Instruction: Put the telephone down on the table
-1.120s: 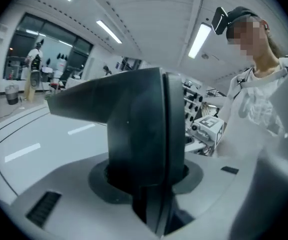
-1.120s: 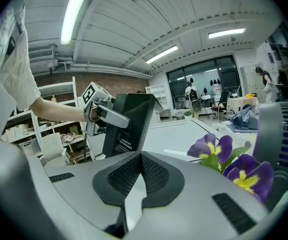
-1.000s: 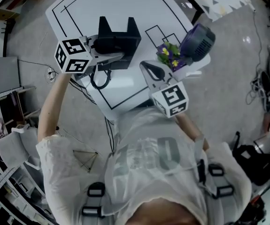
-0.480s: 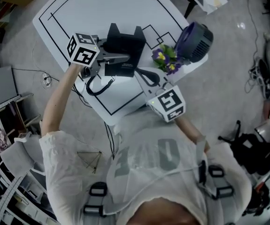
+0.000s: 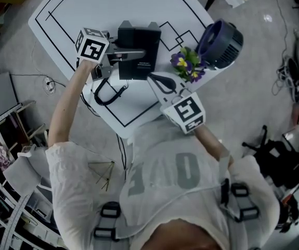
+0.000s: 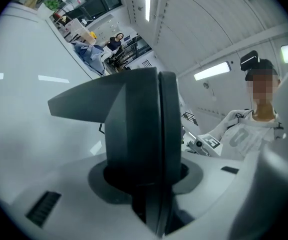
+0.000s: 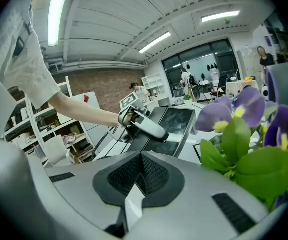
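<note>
In the head view, a black desk telephone lies over the white table, inside its black outline. My left gripper reaches in from the left and is shut on the telephone's near edge. In the left gripper view, the telephone's dark body stands clamped between the jaws of that left gripper. I cannot tell whether its underside touches the tabletop. The black cord loops below it. My right gripper hovers shut and empty near the table's front corner, beside the flowers. From the right gripper, the telephone shows ahead.
A pot of purple flowers stands right of the telephone and close to the right gripper, filling that gripper view's right side as flowers. A dark round fan sits at the table's right corner. Shelving and floor clutter surround the table.
My left gripper has sunk toward the table and rolled, still gripping the telephone. The telephone has turned from upright to nearly flat. The right gripper has dropped slightly.
</note>
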The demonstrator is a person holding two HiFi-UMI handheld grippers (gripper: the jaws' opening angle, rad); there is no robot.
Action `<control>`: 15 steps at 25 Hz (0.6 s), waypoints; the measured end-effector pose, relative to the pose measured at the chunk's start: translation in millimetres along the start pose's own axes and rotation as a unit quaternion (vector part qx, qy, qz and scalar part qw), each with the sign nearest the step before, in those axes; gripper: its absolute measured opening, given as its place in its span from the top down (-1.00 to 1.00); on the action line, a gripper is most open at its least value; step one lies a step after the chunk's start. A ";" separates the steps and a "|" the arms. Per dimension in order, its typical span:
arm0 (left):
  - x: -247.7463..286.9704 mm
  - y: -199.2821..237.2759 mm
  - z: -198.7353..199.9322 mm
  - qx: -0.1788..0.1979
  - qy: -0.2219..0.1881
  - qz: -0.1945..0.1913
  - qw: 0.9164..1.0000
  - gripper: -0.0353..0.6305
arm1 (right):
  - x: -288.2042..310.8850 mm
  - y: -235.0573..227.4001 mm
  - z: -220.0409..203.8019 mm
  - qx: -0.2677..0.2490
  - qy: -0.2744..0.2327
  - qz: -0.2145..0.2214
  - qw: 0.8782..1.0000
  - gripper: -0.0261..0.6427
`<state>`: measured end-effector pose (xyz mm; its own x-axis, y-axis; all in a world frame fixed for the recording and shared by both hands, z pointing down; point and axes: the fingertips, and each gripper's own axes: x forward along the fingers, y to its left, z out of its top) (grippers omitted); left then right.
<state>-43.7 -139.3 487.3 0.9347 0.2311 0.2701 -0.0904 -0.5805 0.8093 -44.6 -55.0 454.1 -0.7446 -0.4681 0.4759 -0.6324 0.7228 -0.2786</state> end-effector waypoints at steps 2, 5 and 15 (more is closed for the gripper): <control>-0.3 5.0 -0.6 -0.018 -0.003 -0.009 1.000 0.41 | 3.6 0.5 -0.2 0.003 -0.002 -0.002 1.000 0.90; -1.2 11.5 -1.6 -0.042 -0.007 -0.016 0.999 0.41 | 6.7 1.3 -2.3 0.002 0.008 0.000 1.000 0.90; 0.6 15.1 0.9 -0.069 -0.004 -0.015 0.998 0.41 | 14.4 -2.8 -3.0 0.001 0.013 -0.008 1.000 0.90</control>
<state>-44.2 -148.7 499.2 0.9401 0.2405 0.2416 -0.1084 -0.4611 0.8807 -52.9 -62.2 464.2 -0.7283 -0.4664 0.5021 -0.6452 0.7137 -0.2728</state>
